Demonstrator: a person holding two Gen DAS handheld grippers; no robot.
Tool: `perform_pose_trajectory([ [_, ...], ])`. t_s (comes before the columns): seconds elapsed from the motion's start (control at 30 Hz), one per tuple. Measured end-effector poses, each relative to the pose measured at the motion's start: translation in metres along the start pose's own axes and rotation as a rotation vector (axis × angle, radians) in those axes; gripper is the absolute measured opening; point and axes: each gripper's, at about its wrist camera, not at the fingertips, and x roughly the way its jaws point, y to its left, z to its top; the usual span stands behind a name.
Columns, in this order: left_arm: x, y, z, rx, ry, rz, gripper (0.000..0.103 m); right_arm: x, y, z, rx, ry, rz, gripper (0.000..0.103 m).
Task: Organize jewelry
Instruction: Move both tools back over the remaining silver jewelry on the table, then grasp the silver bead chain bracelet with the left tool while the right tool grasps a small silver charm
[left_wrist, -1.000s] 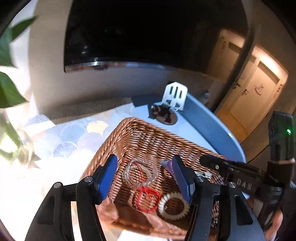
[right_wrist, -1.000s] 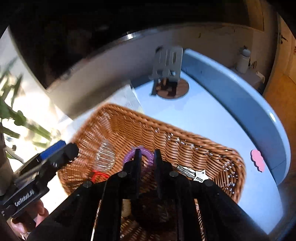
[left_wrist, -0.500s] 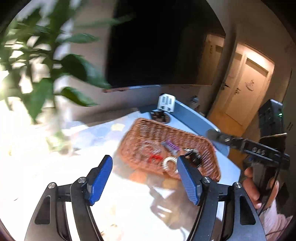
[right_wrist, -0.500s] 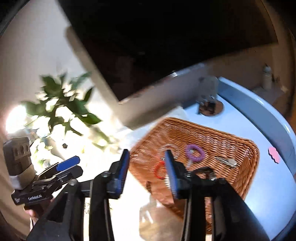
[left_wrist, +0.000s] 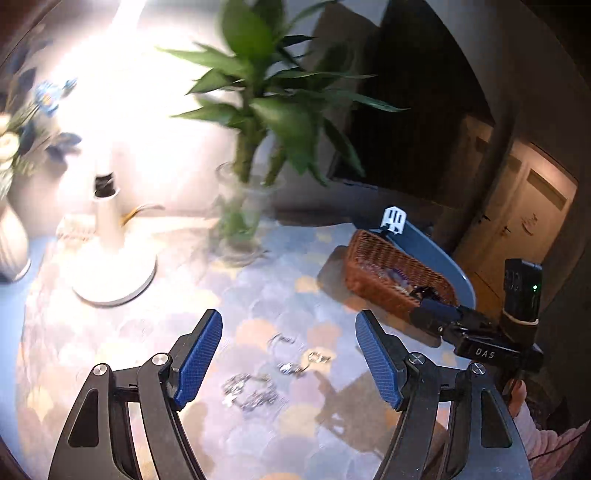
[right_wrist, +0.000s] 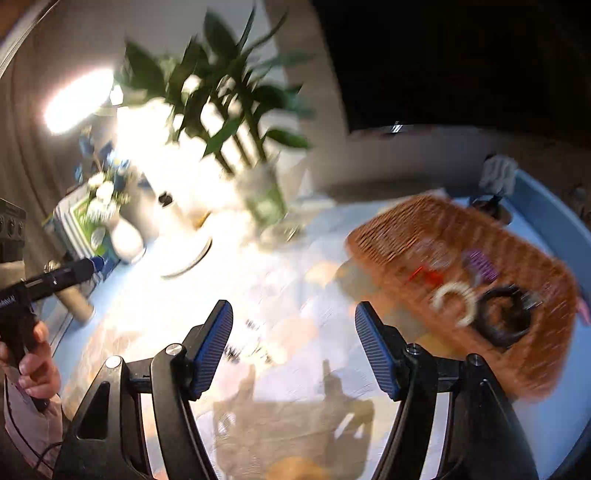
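Where lamplight washes the far left, the patterned desk (left_wrist: 207, 295) carries a potted plant (left_wrist: 255, 122) in a glass vase, far centre; a wicker basket (left_wrist: 384, 269) far right, holding blurred rings and bands; loose silver jewelry (left_wrist: 251, 391) near centre. Left gripper (left_wrist: 289, 356): fingers wide, empty, above the jewelry. Right gripper (right_wrist: 293, 345): fingers opening, nothing between them.

Both wrist views angled down, sharing table (left_wrist: 110, 332) (basket (right_wrist: 461, 229) rightward)
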Motion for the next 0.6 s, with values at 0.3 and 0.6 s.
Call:
perform_pose_trajectory([
  [0.3,0.03,0.042,-0.04,-0.002,0.105,0.059,0.076,0.04,0.023,-0.025,-0.087,0.112,-0.042,0.072],
  [0.6,0.093,0.058,-0.064,0.057,0.287,0.079,0.042,0.065,0.038,-0.033,-0.256,0.231,-0.094,0.062],
])
